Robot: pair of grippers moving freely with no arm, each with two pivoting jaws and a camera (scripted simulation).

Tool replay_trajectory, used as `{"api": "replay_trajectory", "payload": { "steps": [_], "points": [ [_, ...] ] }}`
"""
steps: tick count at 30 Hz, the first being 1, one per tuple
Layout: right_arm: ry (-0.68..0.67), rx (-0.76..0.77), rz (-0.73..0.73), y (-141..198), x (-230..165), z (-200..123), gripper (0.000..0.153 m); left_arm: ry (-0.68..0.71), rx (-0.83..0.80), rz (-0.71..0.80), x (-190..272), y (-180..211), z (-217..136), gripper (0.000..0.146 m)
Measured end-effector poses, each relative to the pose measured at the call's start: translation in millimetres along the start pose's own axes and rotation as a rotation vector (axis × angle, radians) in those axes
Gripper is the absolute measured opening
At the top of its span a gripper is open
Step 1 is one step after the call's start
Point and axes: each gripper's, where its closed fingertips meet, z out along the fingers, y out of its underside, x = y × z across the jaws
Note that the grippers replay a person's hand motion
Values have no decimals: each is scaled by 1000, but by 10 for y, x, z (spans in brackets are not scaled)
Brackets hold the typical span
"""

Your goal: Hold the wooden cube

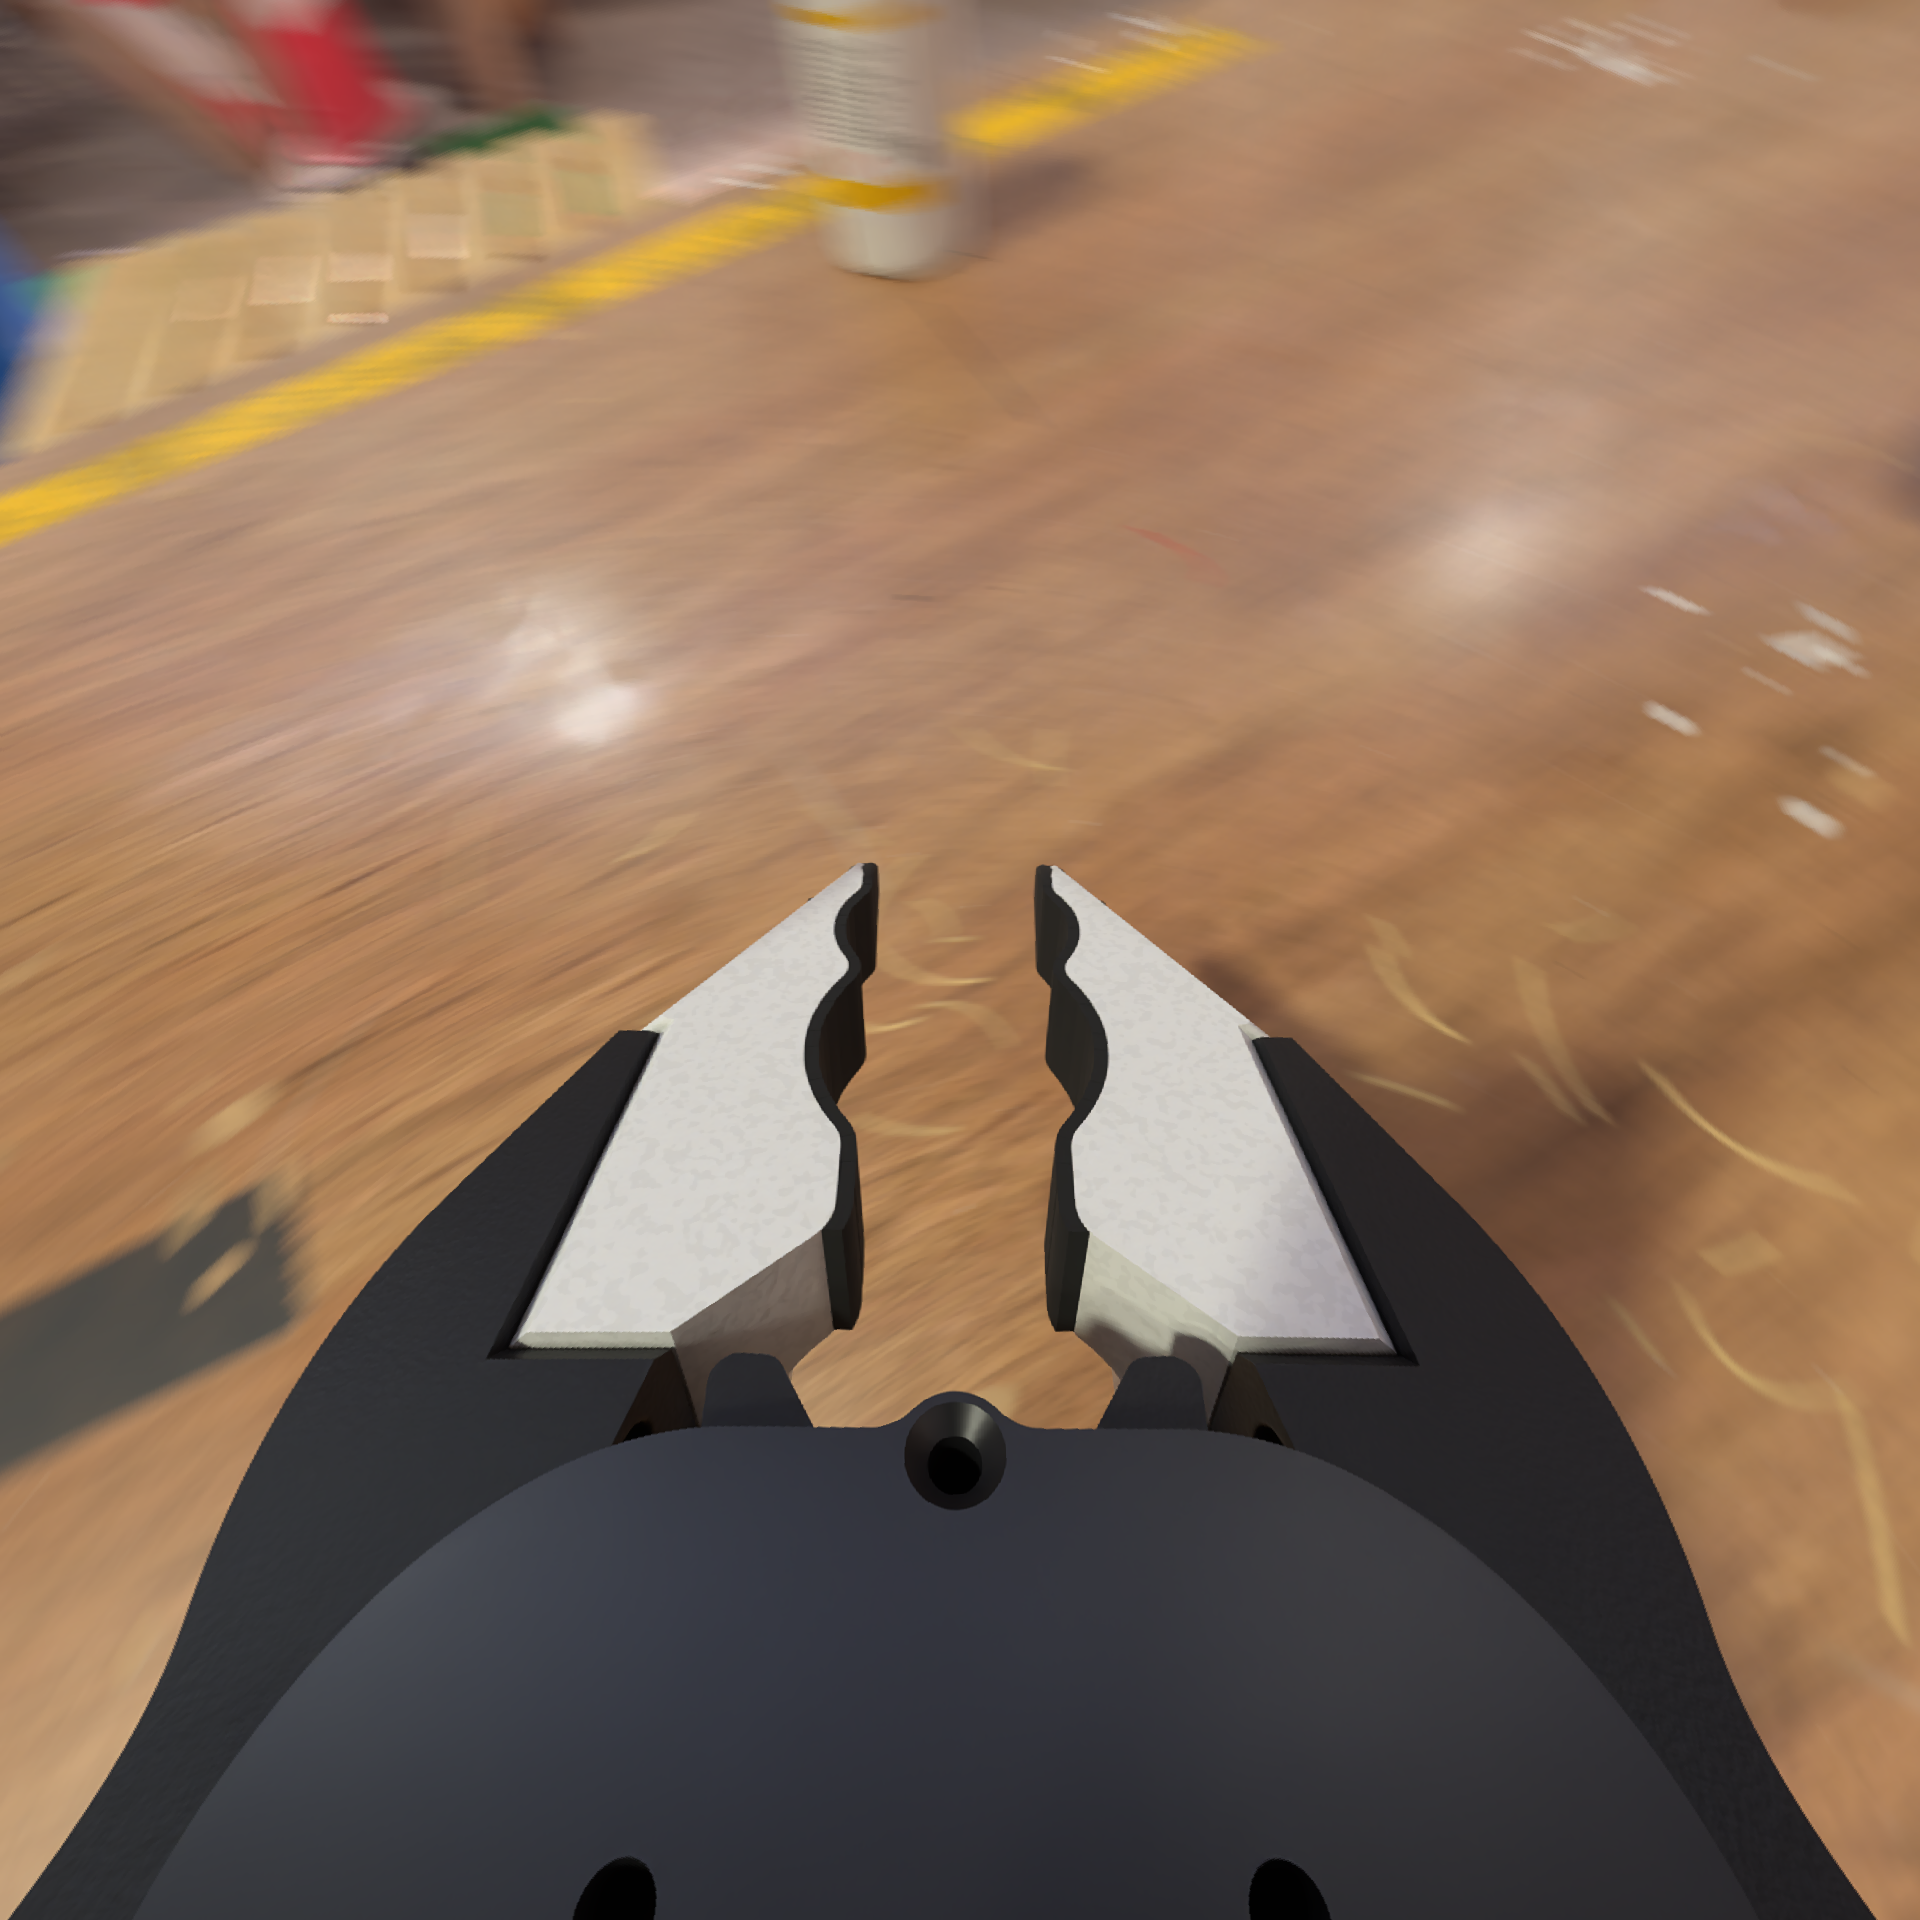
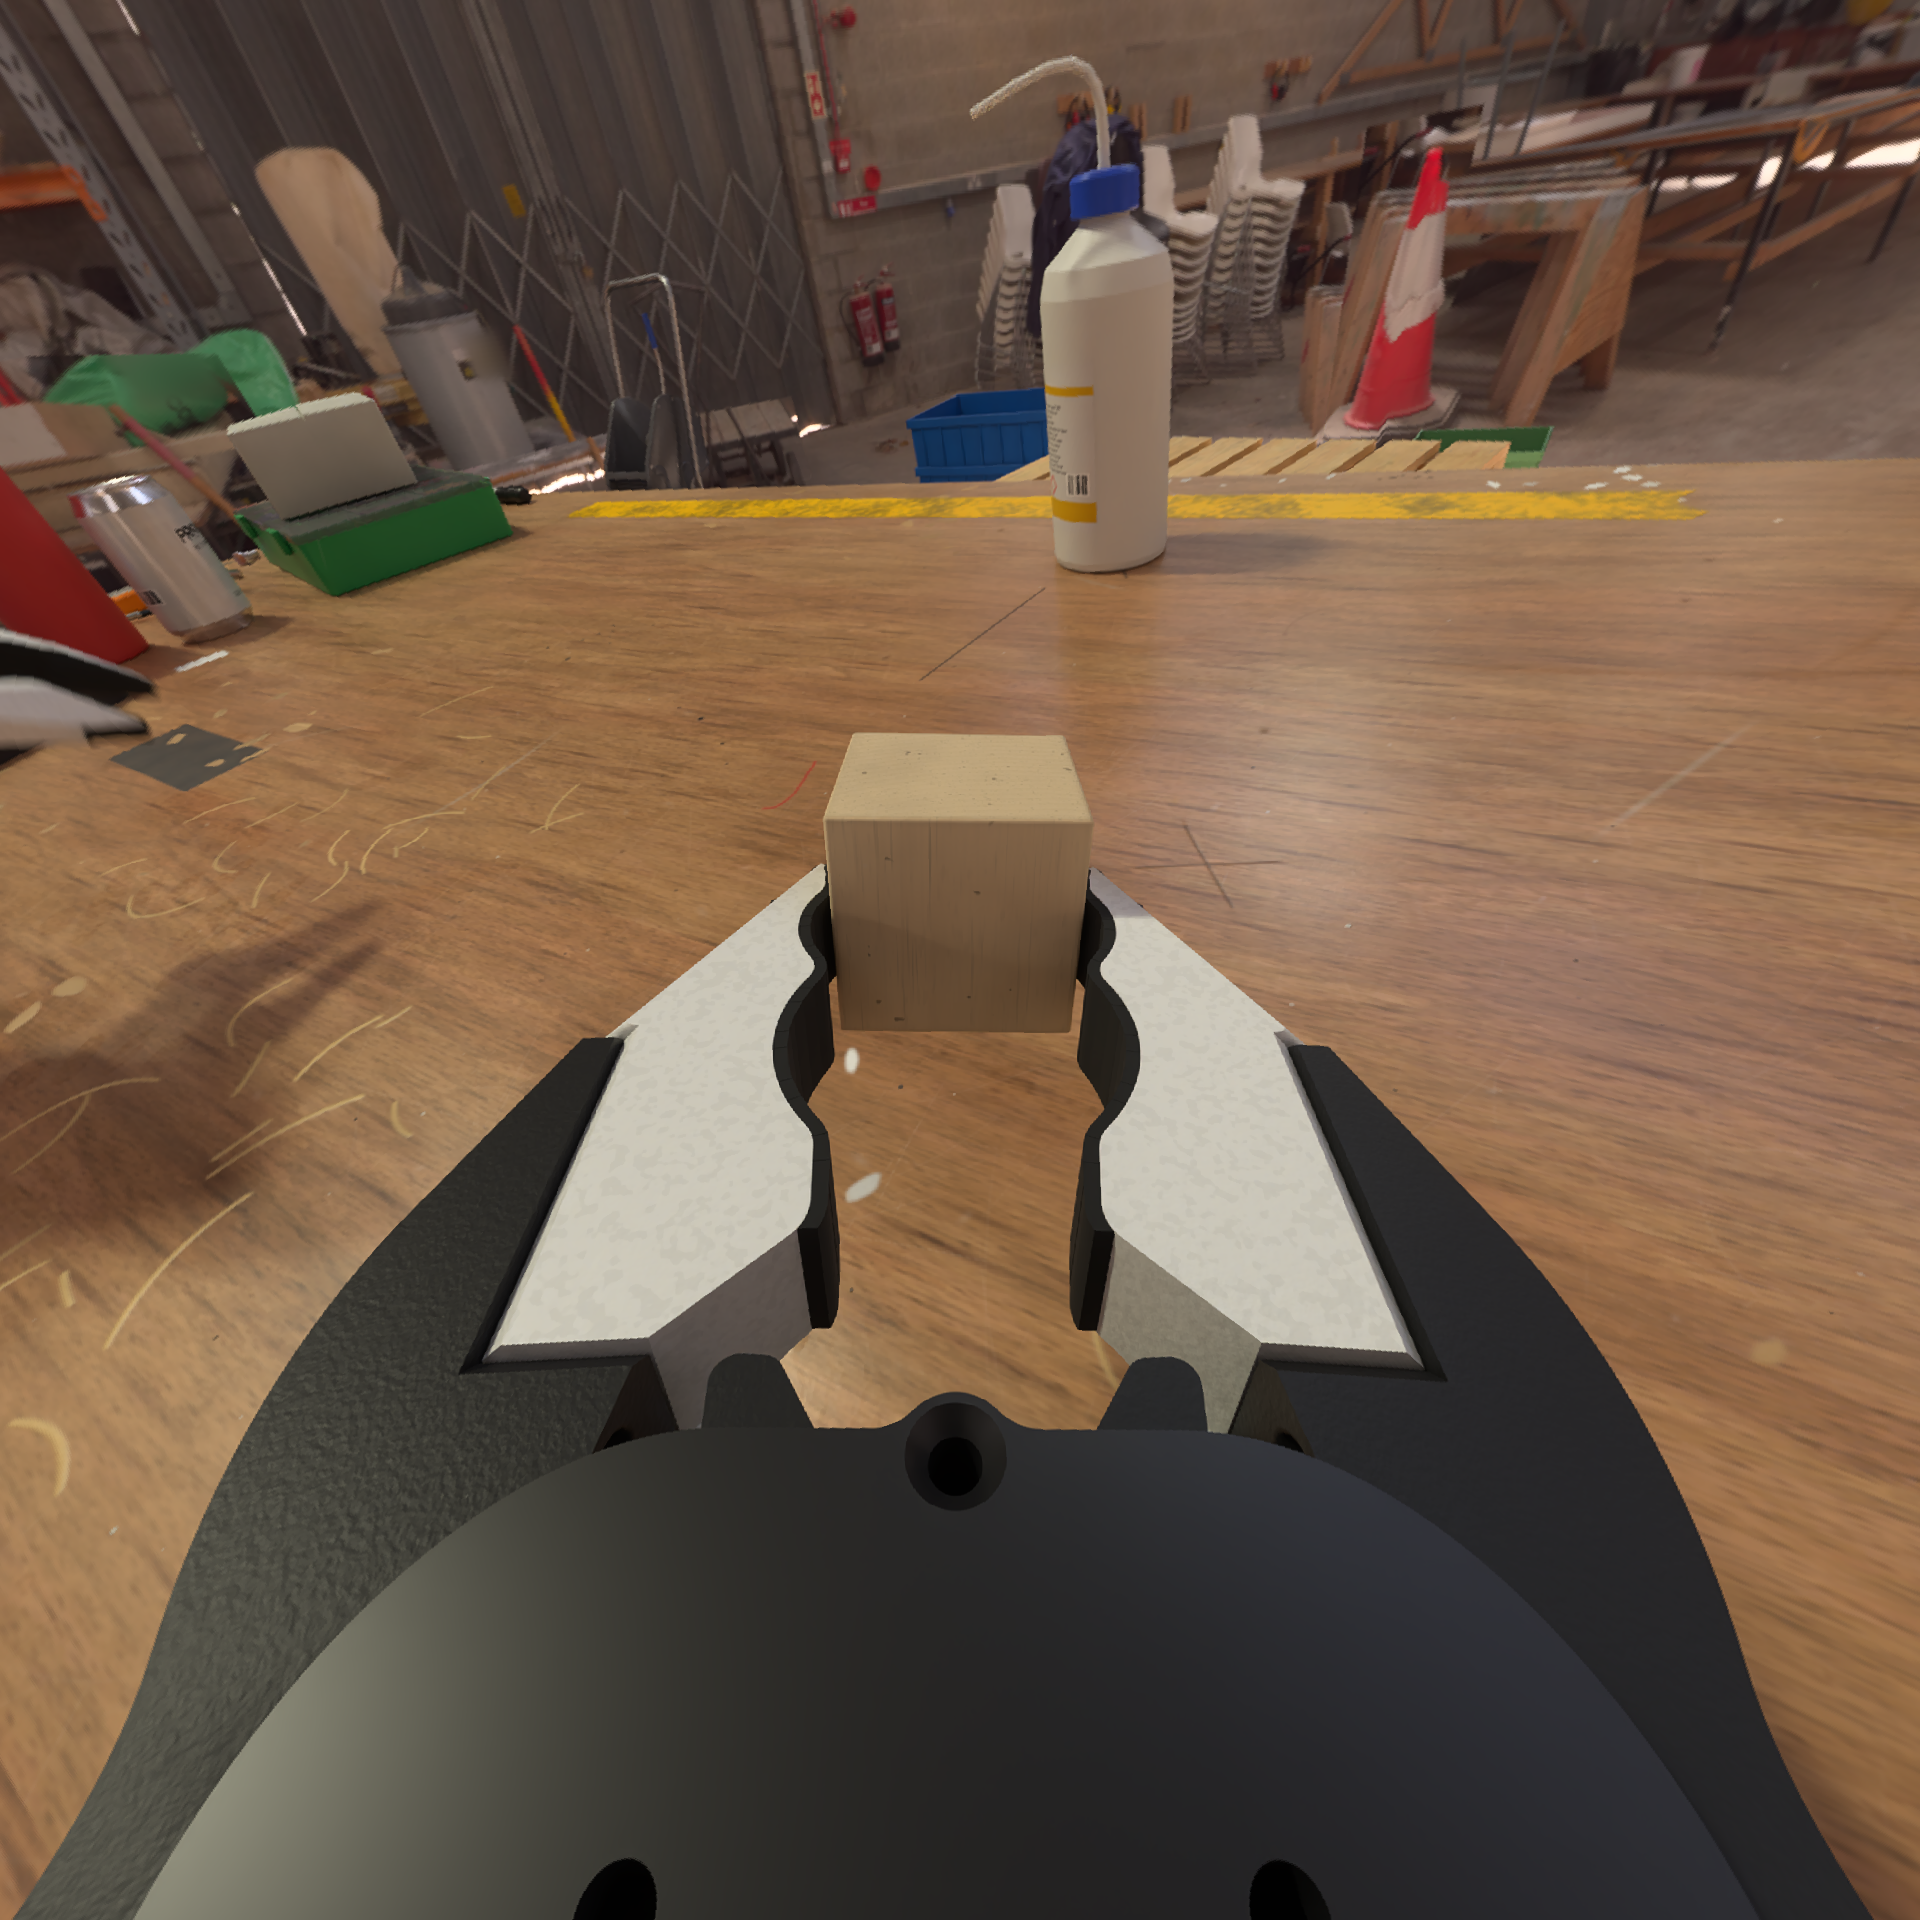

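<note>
From my right wrist view, the right hand-held gripper (image 2: 957,935) is clamped on the wooden cube (image 2: 957,894), its two fingertips pressed against the cube's left and right faces, with the cube sitting out at the very tips and the wider hollow behind it empty. The cube looks raised off the counter (image 2: 1455,831), since I can see bare wood under its near bottom edge, though I cannot tell how high. Far ahead and slightly right stands a white squeeze bottle (image 2: 1107,395) with a blue cap and a bent spout, upright just near a yellow stripe (image 2: 831,508) painted across the far counter. On the far left a silver can (image 2: 161,556) leans beside a red panel (image 2: 52,582), and a green tray (image 2: 384,535) carries a pale block (image 2: 322,452). A small dark grey plate (image 2: 187,755) lies flat on the left. The tip of the other gripper pokes in at the left edge. In my left wrist view everything beyond the fingers is smeared with blur; the left hand-held gripper (image 1: 956,883) has its fingers parted with a narrow gap and only counter wood showing between them, so it grips nothing. The bottle (image 1: 883,135) shows far ahead as a blurred pale shape, well apart from it.
</note>
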Motion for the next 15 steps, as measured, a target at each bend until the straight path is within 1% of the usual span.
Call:
{"api": "replay_trajectory", "payload": {
  "steps": [2,4,6,7,9,12,13,15],
  "points": [
    [-16,-11,12,24,-17,13,44,-263,52,-122,-536,-1,-313,39],
    [-36,-20,28,50,-50,28,44,-471,104,-216,-950,105,-657,50],
    [-51,-33,29,76,-85,39,44,-616,108,-275,-1201,292,-898,64],
    [-55,-37,23,84,-97,44,44,-655,98,-292,-1277,374,-957,72],
    [-56,-45,1,99,-109,54,44,-642,70,-313,-1354,485,-939,88],
    [-62,-60,-9,126,-125,71,44,-573,-4,-371,-1418,641,-766,104],
    [-71,-63,1,133,-137,76,44,-554,-15,-378,-1425,662,-713,108],
    [-87,-71,23,149,-156,80,44,-523,-7,-373,-1428,651,-636,111]
  ]
}}
